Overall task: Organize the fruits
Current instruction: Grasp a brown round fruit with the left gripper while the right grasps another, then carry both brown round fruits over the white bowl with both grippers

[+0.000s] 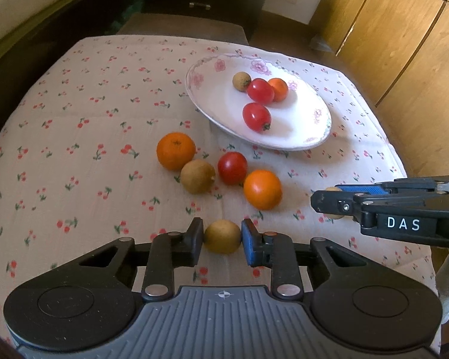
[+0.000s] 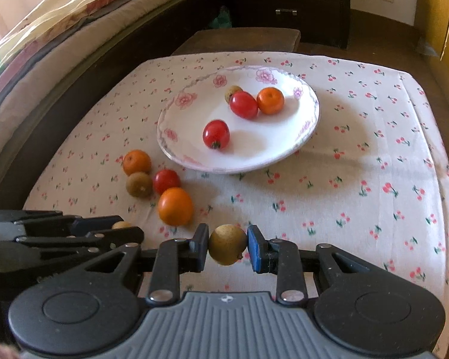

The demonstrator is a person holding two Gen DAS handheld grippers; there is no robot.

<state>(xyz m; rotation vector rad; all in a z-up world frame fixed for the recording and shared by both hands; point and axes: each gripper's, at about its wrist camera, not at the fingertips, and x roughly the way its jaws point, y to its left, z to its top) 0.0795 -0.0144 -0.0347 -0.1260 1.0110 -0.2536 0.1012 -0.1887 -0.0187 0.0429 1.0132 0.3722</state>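
You are gripping 1 brown fruit [image 1: 222, 237] in the left gripper [image 1: 222, 240], its pads pressing on both sides, low over the tablecloth [image 1: 74, 119]. Your right gripper [image 2: 228, 248] is clamping another brown fruit [image 2: 227, 249], which looks lifted clear of the cloth. The plate [image 2: 194, 161] is lying ahead of both sets of fingers, already holding 4 fruits. In the right wrist view it is sitting almost straight ahead; in the left wrist view it is lying ahead and to the right, past 4 loose fruits, so the right hand is looking nearer.
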